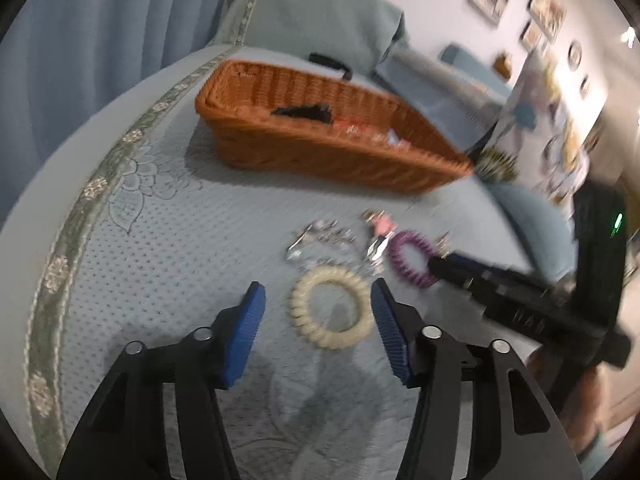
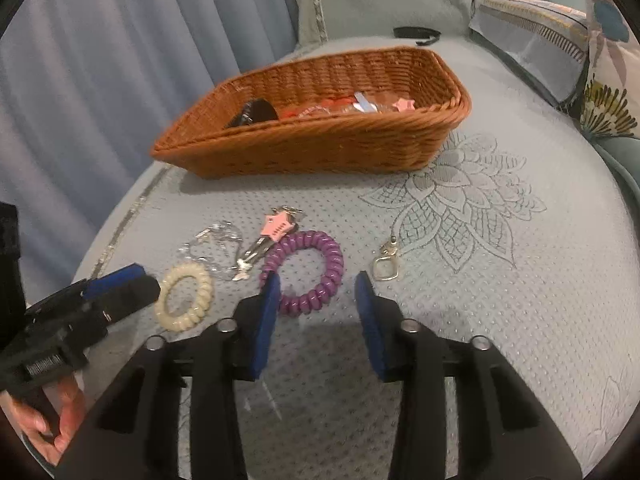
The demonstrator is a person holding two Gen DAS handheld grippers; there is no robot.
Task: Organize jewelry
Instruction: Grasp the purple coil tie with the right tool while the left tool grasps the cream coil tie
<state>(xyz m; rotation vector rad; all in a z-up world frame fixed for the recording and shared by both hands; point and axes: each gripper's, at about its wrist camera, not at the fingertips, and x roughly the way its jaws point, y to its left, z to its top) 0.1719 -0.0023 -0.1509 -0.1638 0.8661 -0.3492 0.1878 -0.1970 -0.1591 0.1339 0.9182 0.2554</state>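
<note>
On the bed, before the basket [image 2: 304, 148], each spread, empty hand-held gripper faces its own coil ring: the left hand-held gripper [image 1: 318, 300] straddles the cream ring [image 1: 332, 308]; the right hand-held gripper [image 2: 316, 288] sits just short of the purple ring [image 2: 308, 270].

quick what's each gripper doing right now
left gripper: open, holding nothing, cream coil bracelet between its jaws.
right gripper: open, holding nothing, at the purple coil bracelet.

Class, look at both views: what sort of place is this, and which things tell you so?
Probably a home bedroom or living room: a quilted bedspread, a floral cushion, blue curtains and framed pictures on the wall.
</note>
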